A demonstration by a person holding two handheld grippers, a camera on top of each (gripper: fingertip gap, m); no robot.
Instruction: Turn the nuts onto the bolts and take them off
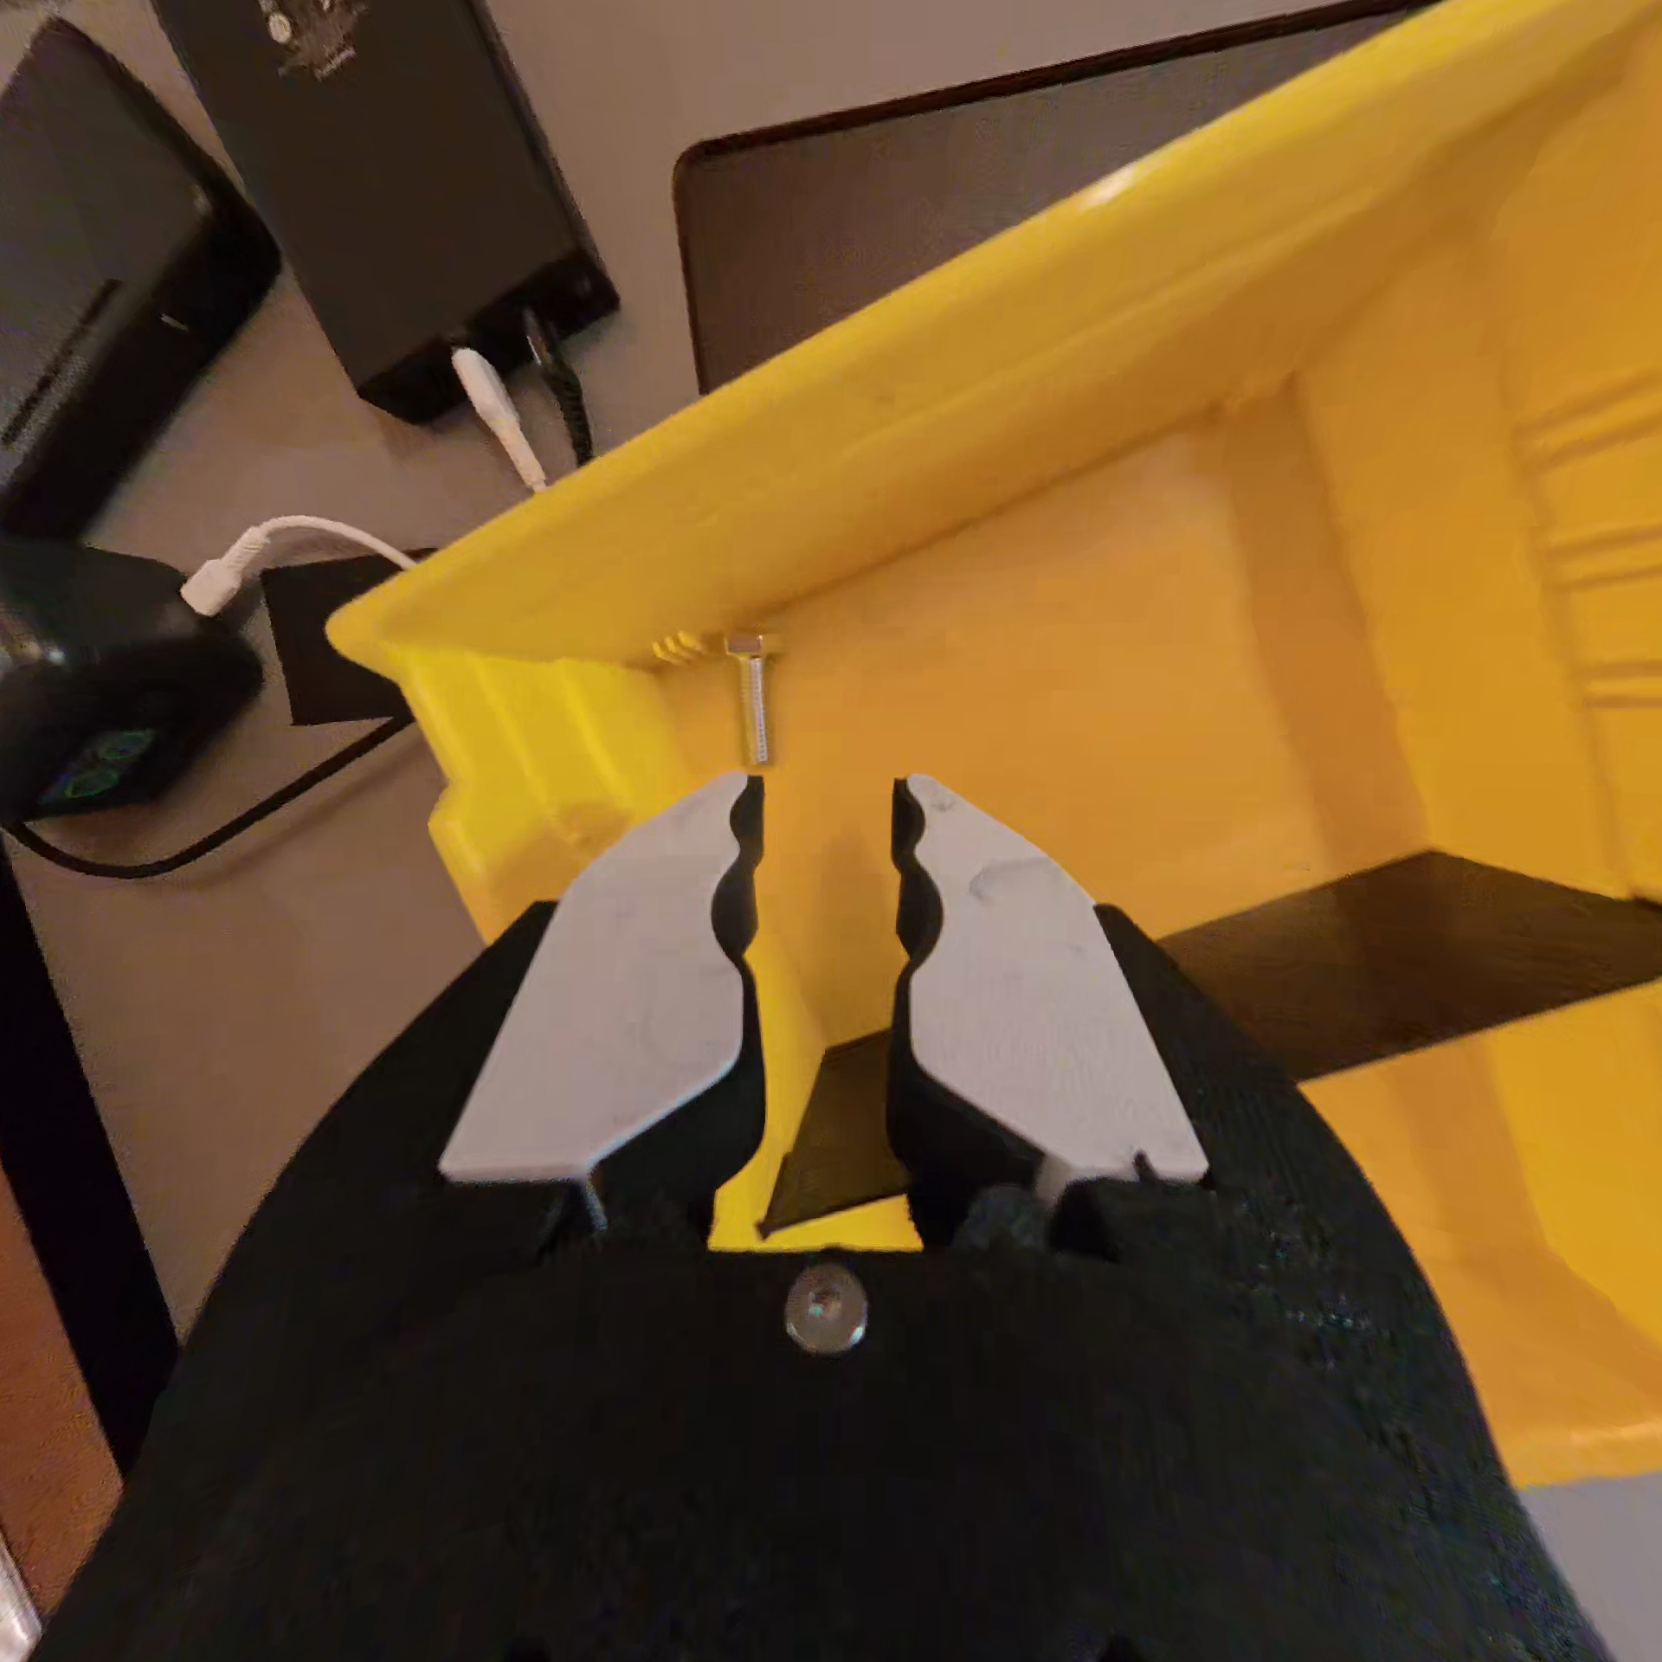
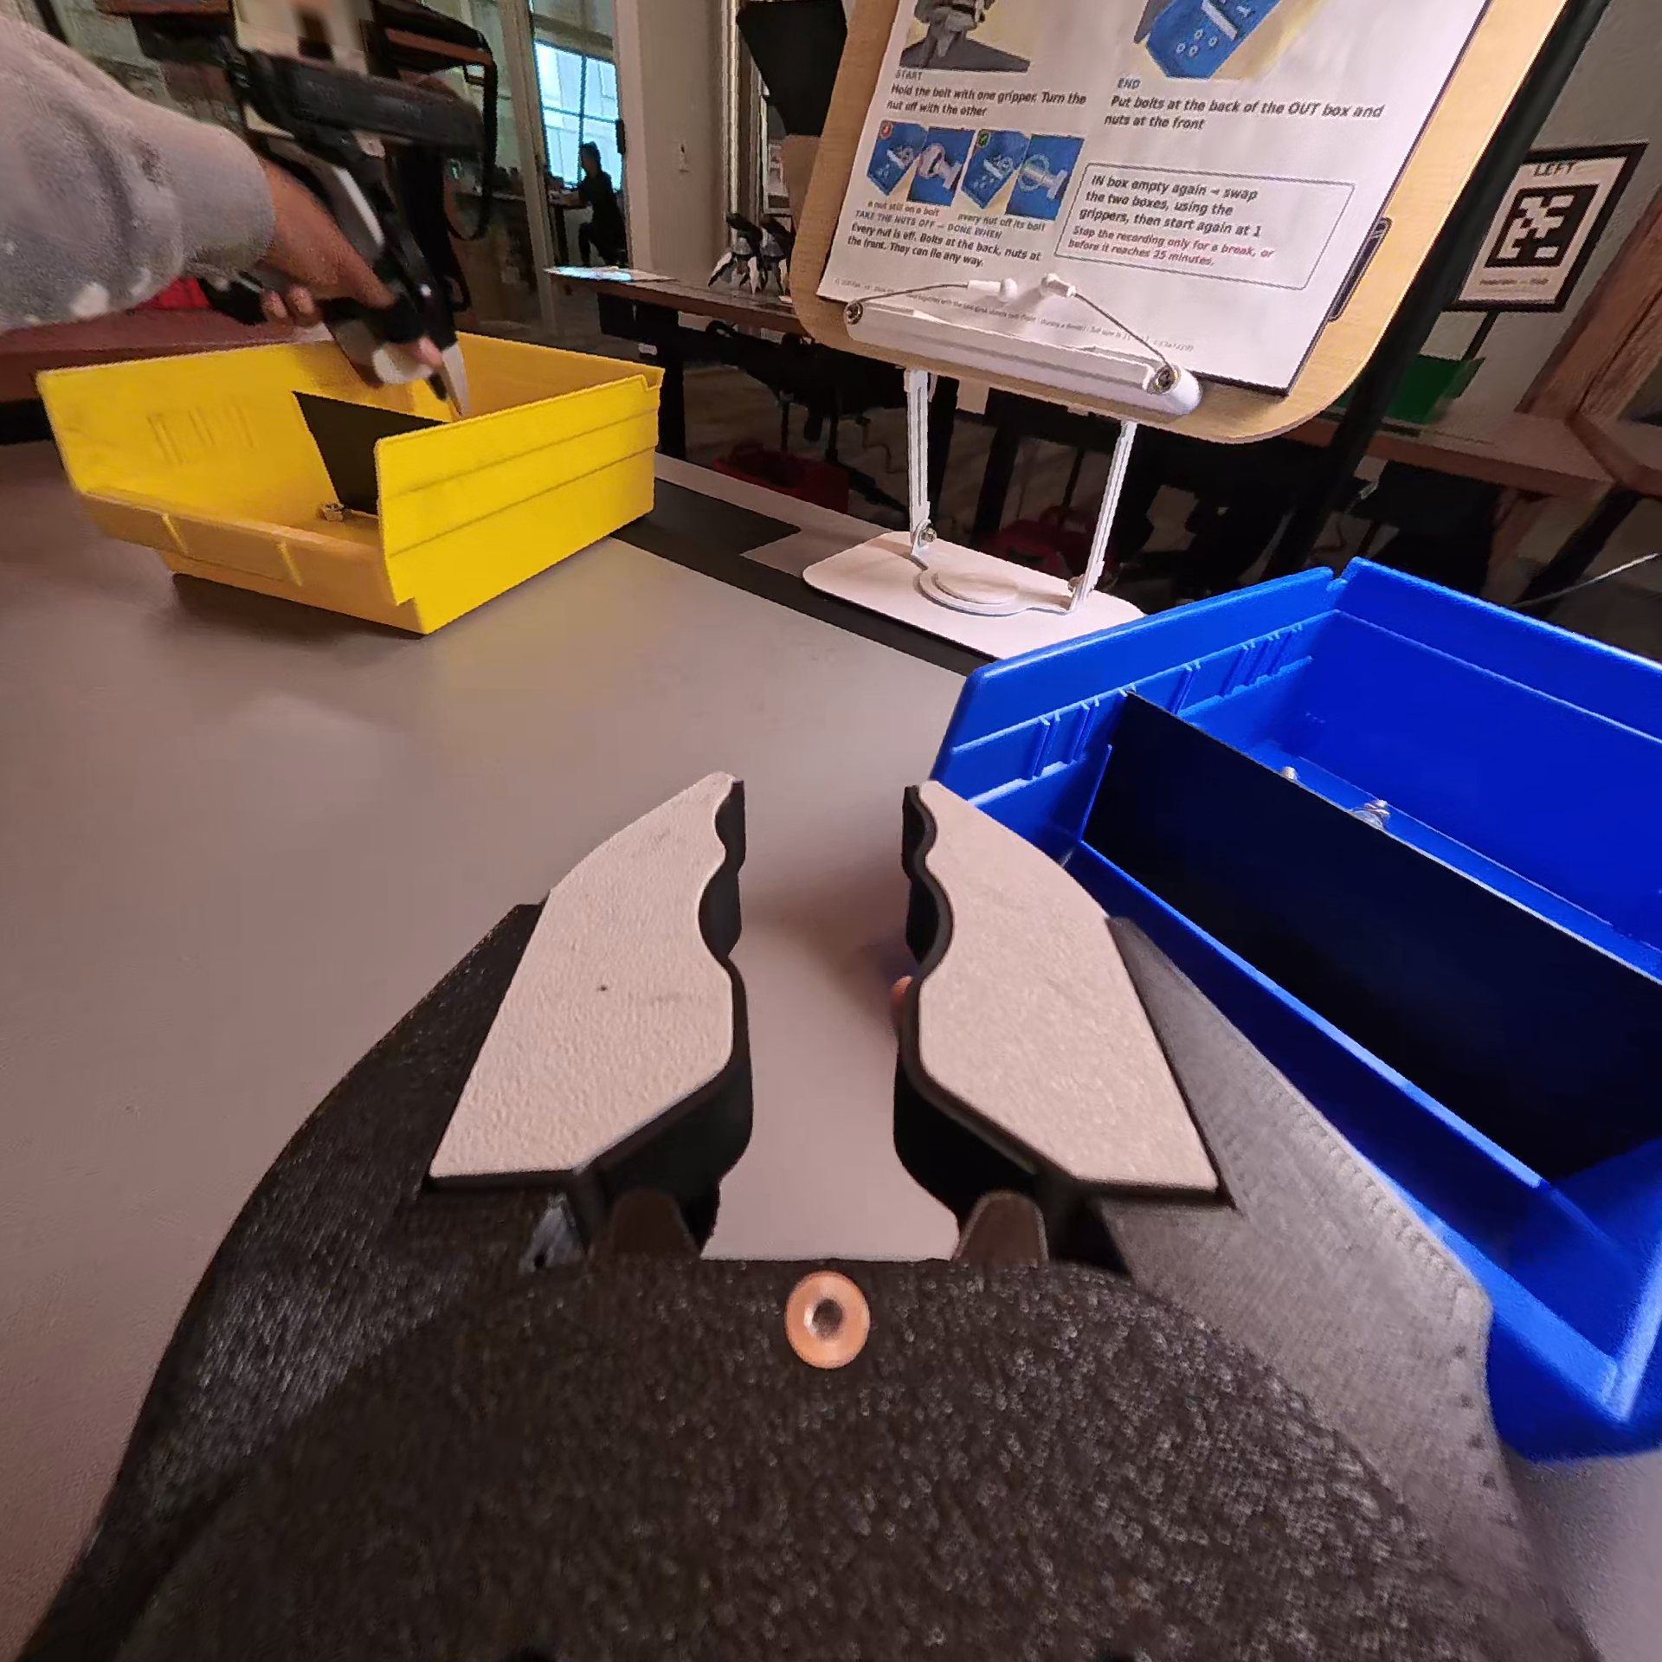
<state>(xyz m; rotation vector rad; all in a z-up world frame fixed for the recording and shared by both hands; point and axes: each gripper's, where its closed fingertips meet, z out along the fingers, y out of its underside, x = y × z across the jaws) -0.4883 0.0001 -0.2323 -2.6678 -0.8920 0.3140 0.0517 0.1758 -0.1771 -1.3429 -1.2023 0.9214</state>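
1 bolt [image 1: 754, 706] in yellow bin [image 1: 899, 468]; 2 grippers, both agape.

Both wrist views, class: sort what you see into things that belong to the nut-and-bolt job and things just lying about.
Belongs to the job:
bolt
yellow bin
blue bin
left gripper
right gripper

Just lying about:
black boxes
white cable
instruction stand

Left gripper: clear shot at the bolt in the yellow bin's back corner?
Probably yes. The left gripper is open inside the yellow bin, and the bolt lies just past its left finger, nothing between. But the bolt's head sits against the bin wall, and it lies left of the gap, so a small leftward shift looks needed.
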